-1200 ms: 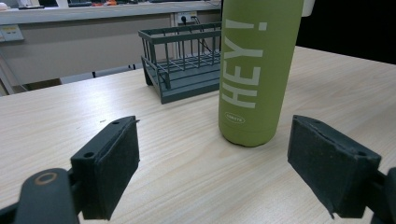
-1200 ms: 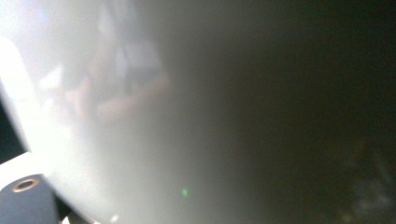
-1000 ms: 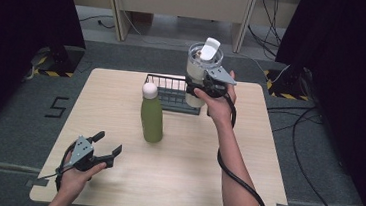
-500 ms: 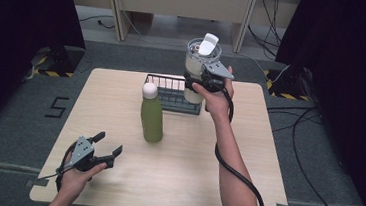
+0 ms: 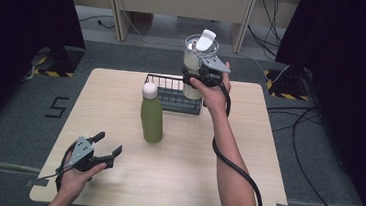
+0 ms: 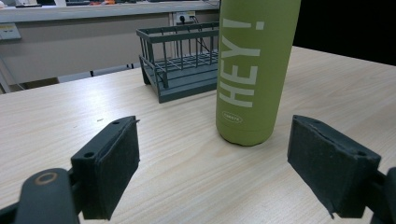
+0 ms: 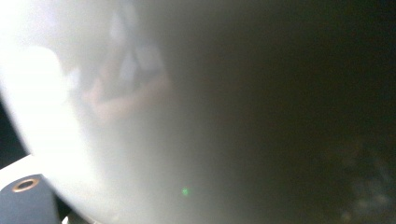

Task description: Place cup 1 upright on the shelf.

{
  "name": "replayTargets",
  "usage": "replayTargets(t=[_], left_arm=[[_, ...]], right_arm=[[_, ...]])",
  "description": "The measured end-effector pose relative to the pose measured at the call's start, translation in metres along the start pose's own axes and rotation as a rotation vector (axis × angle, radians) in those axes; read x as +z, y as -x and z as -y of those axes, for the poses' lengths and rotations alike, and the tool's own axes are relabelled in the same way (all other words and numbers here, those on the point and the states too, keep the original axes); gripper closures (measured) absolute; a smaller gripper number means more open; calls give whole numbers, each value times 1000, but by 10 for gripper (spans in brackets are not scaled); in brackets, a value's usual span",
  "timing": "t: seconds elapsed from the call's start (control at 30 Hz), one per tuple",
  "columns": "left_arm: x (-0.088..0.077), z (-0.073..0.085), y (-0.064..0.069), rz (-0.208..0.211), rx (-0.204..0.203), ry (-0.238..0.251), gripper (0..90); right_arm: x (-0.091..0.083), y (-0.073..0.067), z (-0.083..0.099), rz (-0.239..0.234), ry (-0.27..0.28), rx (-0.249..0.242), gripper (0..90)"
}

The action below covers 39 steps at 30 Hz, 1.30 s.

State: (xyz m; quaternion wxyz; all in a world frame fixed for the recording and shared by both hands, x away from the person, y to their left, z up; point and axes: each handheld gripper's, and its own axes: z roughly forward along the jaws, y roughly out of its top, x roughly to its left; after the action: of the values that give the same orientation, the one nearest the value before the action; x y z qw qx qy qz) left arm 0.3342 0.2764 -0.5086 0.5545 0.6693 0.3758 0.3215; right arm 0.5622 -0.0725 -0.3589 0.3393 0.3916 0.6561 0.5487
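White-lidded clear bottle (image 5: 195,66), pinched in the right gripper (image 5: 199,78), hangs over the rack (image 5: 171,94) at the table's (image 5: 120,107) far edge; left gripper (image 5: 104,152) spread & idle nr front-left corner; a loose grip could drop it onto the rack.

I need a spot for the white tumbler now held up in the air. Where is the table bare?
Bare: the right half of the table, and the near strip between green bottle and left tongs. Crowded: the far middle, with wire basket beside the bottle.
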Motion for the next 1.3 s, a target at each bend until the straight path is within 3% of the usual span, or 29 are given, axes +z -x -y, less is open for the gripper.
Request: replayTargets(t=[0.4,1.3], left_arm=[[0,0,0,2,-2,0,162],[0,2,-1,9,-8,0,166]], right_arm=[[14,-3,-3,-2,-6,-6,101],[43,-3,7,13,-41,11,101]])
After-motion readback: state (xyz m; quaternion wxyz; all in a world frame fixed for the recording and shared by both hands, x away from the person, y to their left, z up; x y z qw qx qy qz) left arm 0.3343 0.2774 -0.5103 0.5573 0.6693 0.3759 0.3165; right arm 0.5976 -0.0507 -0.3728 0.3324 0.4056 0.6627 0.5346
